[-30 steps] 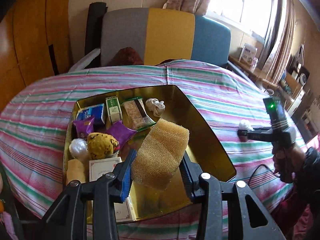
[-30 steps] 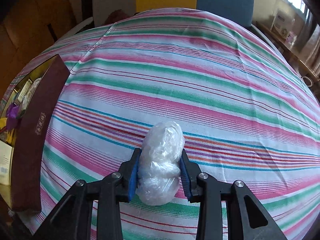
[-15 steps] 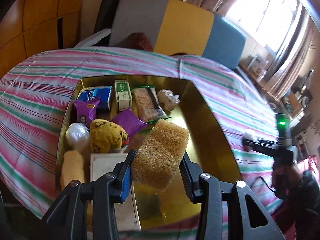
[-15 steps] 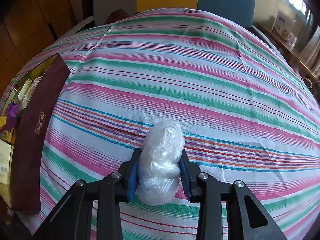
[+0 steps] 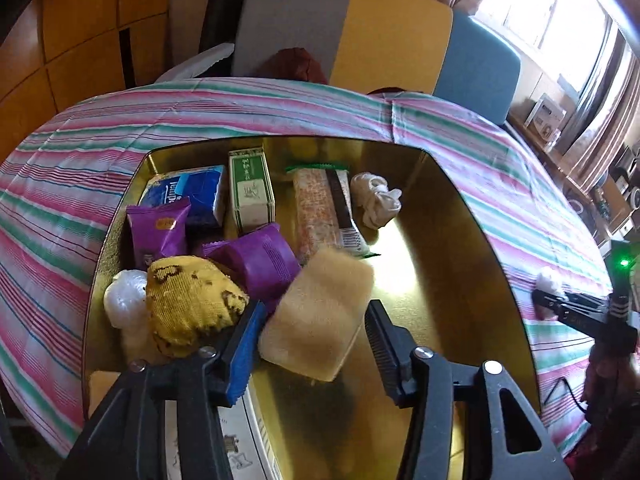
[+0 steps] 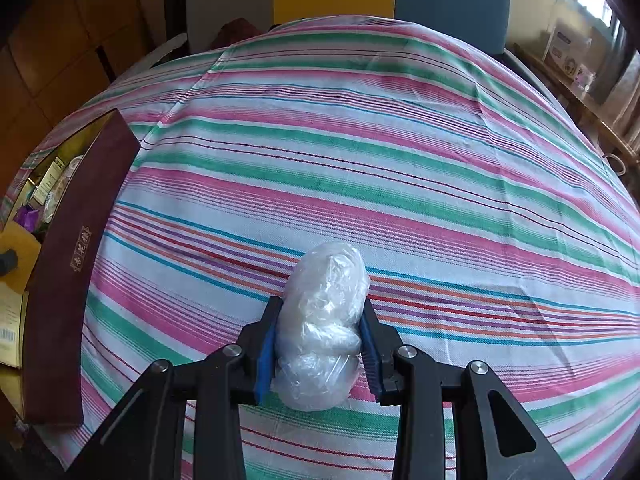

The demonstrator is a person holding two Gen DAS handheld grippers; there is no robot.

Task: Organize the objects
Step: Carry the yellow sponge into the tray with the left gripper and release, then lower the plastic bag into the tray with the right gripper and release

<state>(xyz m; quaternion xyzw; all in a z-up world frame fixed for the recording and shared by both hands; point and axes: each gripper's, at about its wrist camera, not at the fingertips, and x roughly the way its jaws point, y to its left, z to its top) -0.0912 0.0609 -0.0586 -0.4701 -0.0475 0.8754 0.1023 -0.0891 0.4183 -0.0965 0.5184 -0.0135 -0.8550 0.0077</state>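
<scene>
In the left wrist view my left gripper (image 5: pixel 312 332) hangs over the gold tin box (image 5: pixel 492 264). Its jaws stand apart, and the tan sponge (image 5: pixel 320 312) lies blurred between them, touching neither pad. The box holds purple snack packs (image 5: pixel 260 260), a yellow knitted ball (image 5: pixel 188 300), a blue tissue pack (image 5: pixel 188 196), a green-white carton (image 5: pixel 250 188), a long snack bar (image 5: pixel 324 208) and a white crumpled cloth (image 5: pixel 376 200). My right gripper (image 6: pixel 320 350) is shut on a clear plastic-wrapped bundle (image 6: pixel 324 320) above the striped tablecloth (image 6: pixel 400 160). It also shows in the left wrist view (image 5: pixel 560 304).
The box's maroon outer wall (image 6: pixel 68 264) stands at the left of the right wrist view. A white booklet (image 5: pixel 240 440) lies in the box under my left gripper. A grey, yellow and blue chair back (image 5: pixel 360 28) stands behind the table.
My left gripper moved forward over the box and its jaws opened, letting go of the sponge, which drops between them. My right gripper kept still with the bundle.
</scene>
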